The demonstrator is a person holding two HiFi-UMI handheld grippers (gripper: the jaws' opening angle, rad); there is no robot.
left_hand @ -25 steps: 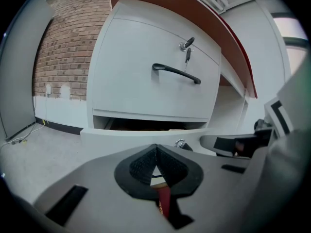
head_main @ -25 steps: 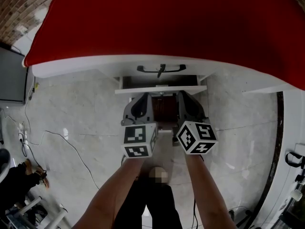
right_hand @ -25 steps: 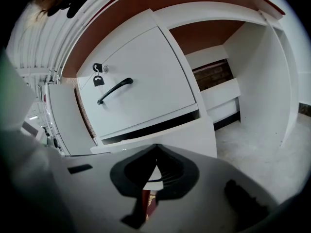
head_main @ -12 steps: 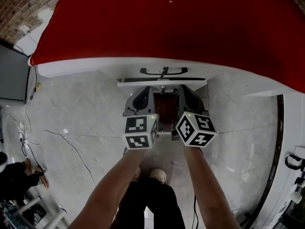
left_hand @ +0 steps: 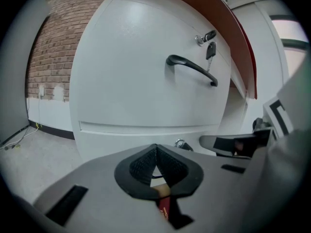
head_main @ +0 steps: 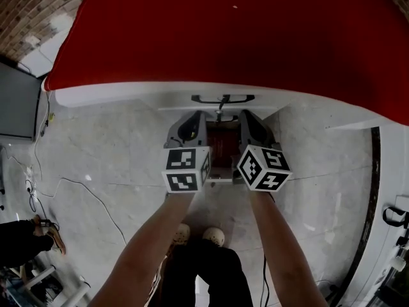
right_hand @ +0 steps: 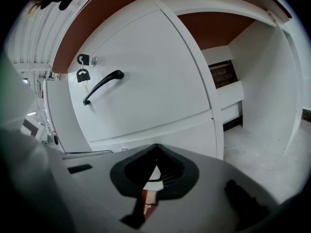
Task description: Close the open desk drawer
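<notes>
head view: the desk drawer [head_main: 217,107] sits under the red desk top [head_main: 223,37], its white front about level with the desk's white edge and its black handle [head_main: 222,98] standing out towards the person. the left gripper [head_main: 193,116] is just below and left of the handle, the right gripper [head_main: 250,114] just below and right of it, and both point at the drawer front. whether their tips touch the front cannot be told. left gripper view: the jaws of the left gripper [left_hand: 155,149] are closed tip to tip with nothing between them. the drawer front [left_hand: 136,81] fills the view, with a key [left_hand: 210,50] hanging just above the handle [left_hand: 192,71]. right gripper view: the right gripper [right_hand: 156,148] has its jaws closed and empty too, below the handle [right_hand: 103,87].
</notes>
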